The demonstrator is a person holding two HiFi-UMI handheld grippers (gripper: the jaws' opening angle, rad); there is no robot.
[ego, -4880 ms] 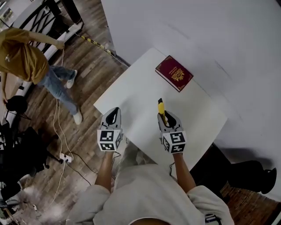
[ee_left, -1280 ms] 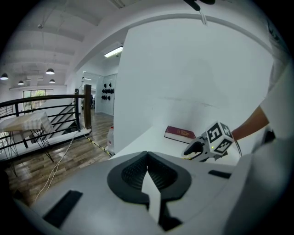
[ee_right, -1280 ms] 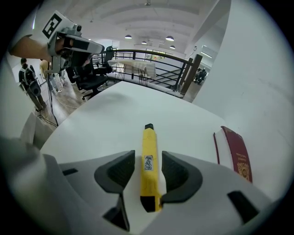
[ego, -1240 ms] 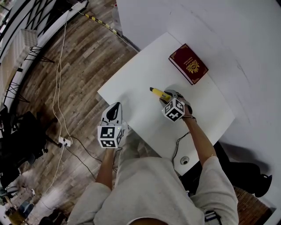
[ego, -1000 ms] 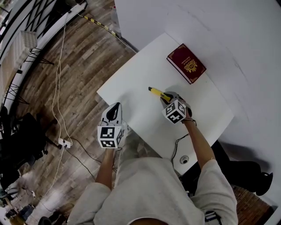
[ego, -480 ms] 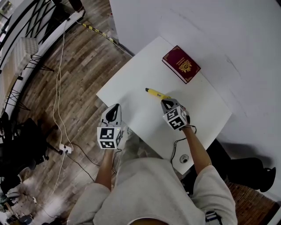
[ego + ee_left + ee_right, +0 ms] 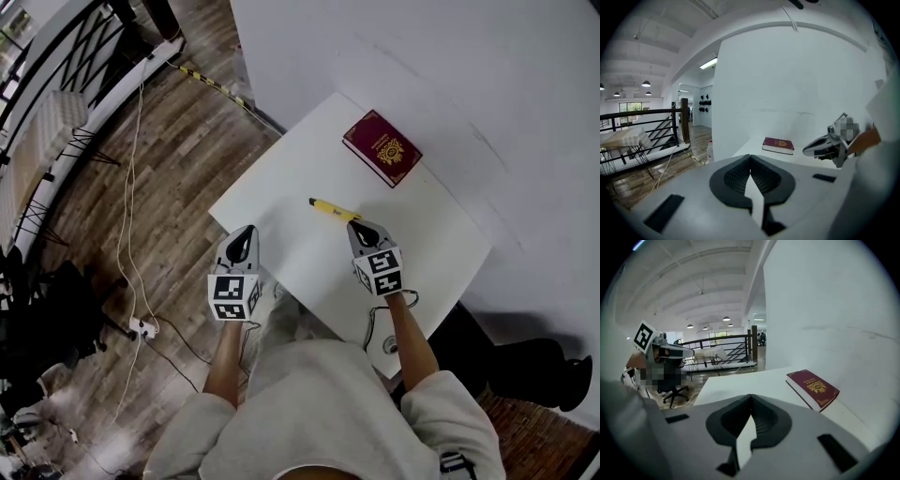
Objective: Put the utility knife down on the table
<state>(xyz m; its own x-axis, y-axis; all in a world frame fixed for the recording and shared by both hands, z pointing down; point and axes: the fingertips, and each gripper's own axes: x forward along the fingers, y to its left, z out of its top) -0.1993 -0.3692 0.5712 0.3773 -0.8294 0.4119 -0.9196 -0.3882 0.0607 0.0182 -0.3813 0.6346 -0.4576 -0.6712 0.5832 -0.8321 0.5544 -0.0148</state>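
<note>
1. At the lower left of the head view, the left gripper [image 7: 244, 232] hung over the near-left edge of the desk [image 7: 281, 225]. Its jaws were closed on nothing, as its own view [image 7: 750, 157] showed, and it seemed to have no share in the job.
2. Mid-frame, the yellow utility knife [image 7: 330, 208] lay flat on the white desk, running from upper left to lower right. Nothing gripped it, so the put-down looked done.
3. Just right of it was the right gripper [image 7: 361, 225], its nose at the knife's near end. In its own view [image 7: 750, 397] the jaws were pressed together with nothing between them. What was left was probably only to draw that hand clear.
4. At the upper right, a dark red book [image 7: 382, 148] lay on the desk well apart from the knife. It also showed in the left gripper view [image 7: 778, 145] and the right gripper view [image 7: 813, 388].
5. Hard to make out:
   - In the head view the knife's near end met the right gripper's tip, so I could not tell whether a gap lay between them.
   - The knife appeared in neither gripper view, since each gripper's own grey body filled the lower frame.
   - The knife was too small to tell whether its blade was out.
   - The person's torso covered the desk's near edge at the bottom.
</note>
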